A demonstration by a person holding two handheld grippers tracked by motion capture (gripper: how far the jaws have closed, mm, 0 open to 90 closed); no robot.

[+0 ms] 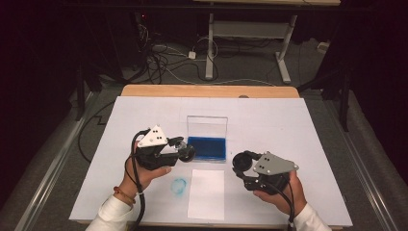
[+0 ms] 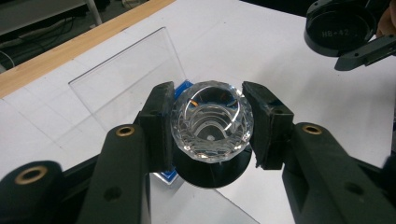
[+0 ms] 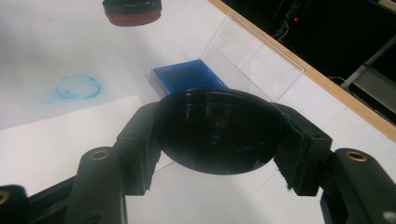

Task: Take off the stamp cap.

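My left gripper (image 1: 182,152) is shut on a round stamp (image 2: 212,122) with a faceted clear crystal knob and a black base. It hovers just left of the blue ink pad (image 1: 207,147), which lies in a clear case with its lid (image 1: 207,125) standing upright. My right gripper (image 1: 242,163) is shut on a black round cap (image 3: 217,130), to the right of the pad. In the right gripper view the stamp's base (image 3: 132,10) appears far off, with a red underside. The cap (image 2: 340,25) hangs at the top right of the left gripper view.
A white paper sheet (image 1: 207,193) lies near the front edge of the white table (image 1: 298,144). A smudged blue ring print (image 1: 179,186) marks the table left of the sheet. Beyond the wooden far edge (image 1: 209,91) are cables and a desk frame.
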